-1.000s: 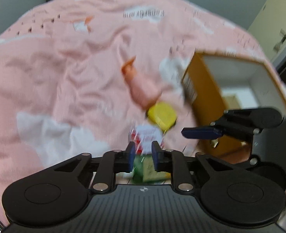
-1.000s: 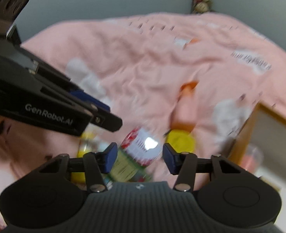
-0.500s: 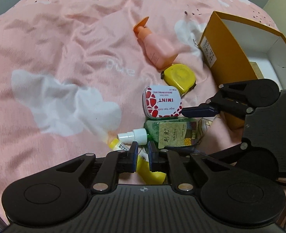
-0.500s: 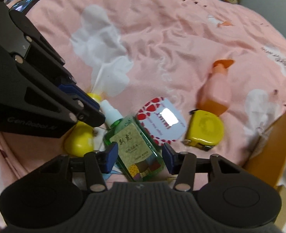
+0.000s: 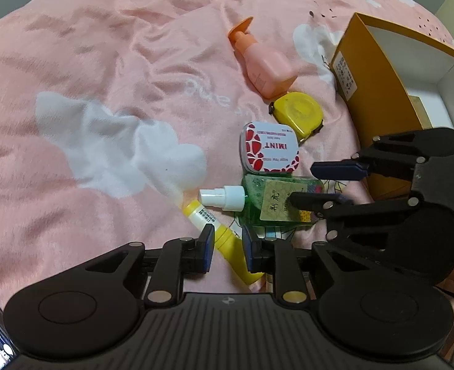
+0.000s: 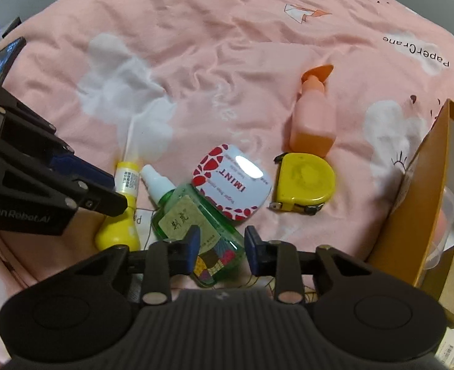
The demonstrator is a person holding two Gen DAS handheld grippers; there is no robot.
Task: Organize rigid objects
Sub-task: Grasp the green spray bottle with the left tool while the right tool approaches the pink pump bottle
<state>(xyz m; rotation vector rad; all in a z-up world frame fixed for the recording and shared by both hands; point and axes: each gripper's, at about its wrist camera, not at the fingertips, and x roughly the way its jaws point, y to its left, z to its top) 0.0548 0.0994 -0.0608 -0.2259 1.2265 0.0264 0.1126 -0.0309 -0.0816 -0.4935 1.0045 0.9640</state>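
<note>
Left gripper (image 5: pixel 226 248): fingers opening, astride yellow tube (image 5: pixel 223 237), angled steeply down.
Right gripper (image 6: pixel 222 248): fingers closing around green spray bottle (image 6: pixel 193 225), pads not yet pressing, beside the tube.

1. I see a soft, matt pink cloth bedspread (image 5: pixel 103 71), creased all over.
2. The mint tin (image 6: pixel 231 182) looks like smooth glossy metal; glare sits on its lid.
3. The green spray bottle (image 6: pixel 196 225) is clear shiny plastic with a matt paper label.
4. The yellow tape measure (image 6: pixel 304 182) is smooth plastic.
5. The box (image 5: pixel 371 71) at the bedspread's right edge is matt card.
</note>
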